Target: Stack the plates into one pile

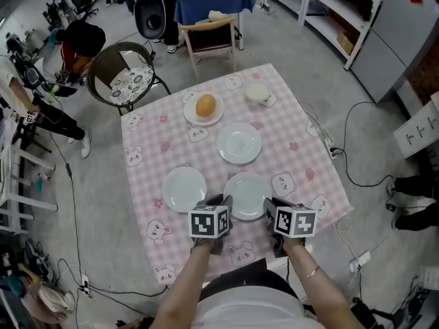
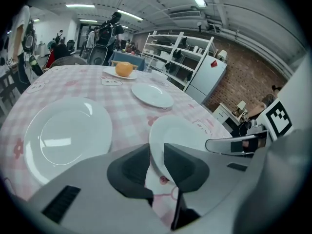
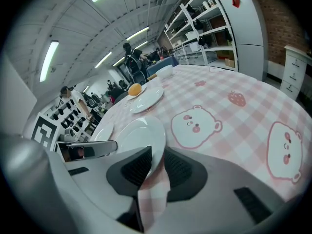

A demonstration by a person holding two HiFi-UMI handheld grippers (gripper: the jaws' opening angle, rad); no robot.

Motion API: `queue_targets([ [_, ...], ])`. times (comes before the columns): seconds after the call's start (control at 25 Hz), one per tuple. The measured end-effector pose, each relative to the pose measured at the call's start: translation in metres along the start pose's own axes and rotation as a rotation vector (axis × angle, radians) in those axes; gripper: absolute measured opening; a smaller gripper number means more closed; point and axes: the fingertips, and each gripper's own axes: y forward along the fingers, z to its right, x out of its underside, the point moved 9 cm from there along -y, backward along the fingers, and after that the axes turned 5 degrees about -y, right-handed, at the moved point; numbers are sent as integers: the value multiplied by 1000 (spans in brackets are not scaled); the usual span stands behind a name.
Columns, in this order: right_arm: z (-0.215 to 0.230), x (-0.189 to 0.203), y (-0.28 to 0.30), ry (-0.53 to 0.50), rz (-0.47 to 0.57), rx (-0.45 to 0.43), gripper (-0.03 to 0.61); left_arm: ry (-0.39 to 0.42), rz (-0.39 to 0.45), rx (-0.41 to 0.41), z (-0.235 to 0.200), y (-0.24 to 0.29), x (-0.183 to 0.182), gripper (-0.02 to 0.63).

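Several white plates lie on the pink checked tablecloth (image 1: 295, 142). The nearest plate (image 1: 247, 194) sits at the front edge between my two grippers. My left gripper (image 1: 221, 205) has that plate's left rim (image 2: 183, 133) between its pads, and the jaws (image 2: 156, 162) look closed on it. My right gripper (image 1: 271, 210) holds the right rim (image 3: 141, 133), pinched with a fold of cloth at the jaws (image 3: 157, 165). An empty plate (image 1: 184, 188) lies just to the left, another (image 1: 239, 143) lies behind. A farther plate (image 1: 204, 115) carries an orange (image 1: 206, 105).
A small white bowl (image 1: 258, 92) stands at the table's far right. Two chairs (image 1: 130, 74) (image 1: 209, 40) stand beyond the far edge. Cables (image 1: 357, 142) trail on the floor to the right. People sit at the far left of the room.
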Motion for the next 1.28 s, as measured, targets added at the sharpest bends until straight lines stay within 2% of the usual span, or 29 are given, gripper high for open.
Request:
queue_targets([
  [0.36,-6,-7,-5,14,12,-36,89,-7,5,-11,1,-8,3,107],
  [0.56,-15,-21,-3,-11,3,-74,89,-49,30,-37,-4,-20,1,107],
  [1.08,-93,-42,31,-126,-74,-250,81,-205,138,-167,-58,-83,7,107],
  [1.28,-125,-46,54,-175,-119,-291,77,-260,167,-209,-86,-101,10,106],
])
